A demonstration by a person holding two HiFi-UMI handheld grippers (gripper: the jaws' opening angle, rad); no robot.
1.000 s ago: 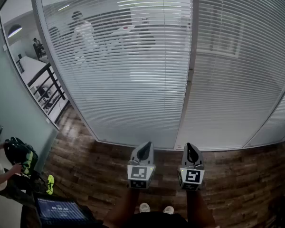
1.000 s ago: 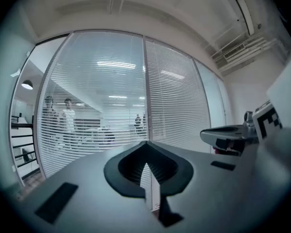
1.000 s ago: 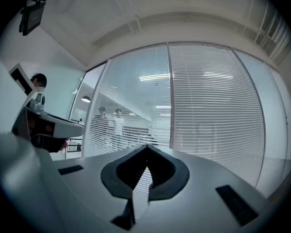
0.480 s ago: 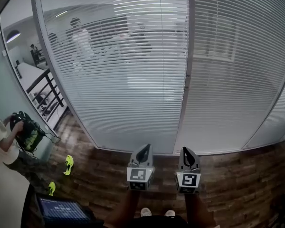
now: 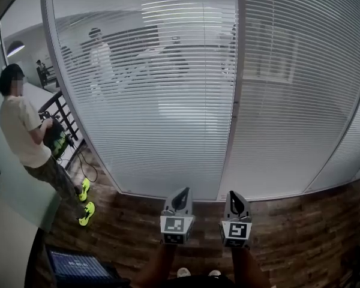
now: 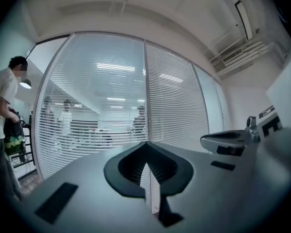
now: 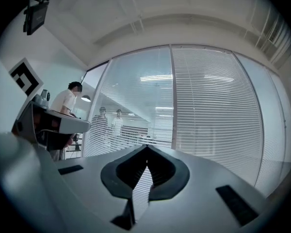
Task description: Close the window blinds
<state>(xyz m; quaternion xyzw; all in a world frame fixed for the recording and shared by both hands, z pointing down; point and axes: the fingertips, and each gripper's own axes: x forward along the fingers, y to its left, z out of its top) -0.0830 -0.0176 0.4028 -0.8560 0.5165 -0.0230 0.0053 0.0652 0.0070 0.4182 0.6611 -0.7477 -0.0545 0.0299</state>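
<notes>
At 6 o'clock in the head view, the left gripper (image 5: 180, 194) and right gripper (image 5: 235, 197) sat side by side, each with its fingers pressed together on nothing. A lit screen (image 5: 78, 266) lay at 7 o'clock. Wooden floor (image 5: 300, 233) stretched between the grippers and the window blinds (image 5: 168, 113) at 12 o'clock. A person (image 5: 27, 137) stood at 9 o'clock, and figures (image 5: 99, 56) showed through the left panel's slats.
</notes>
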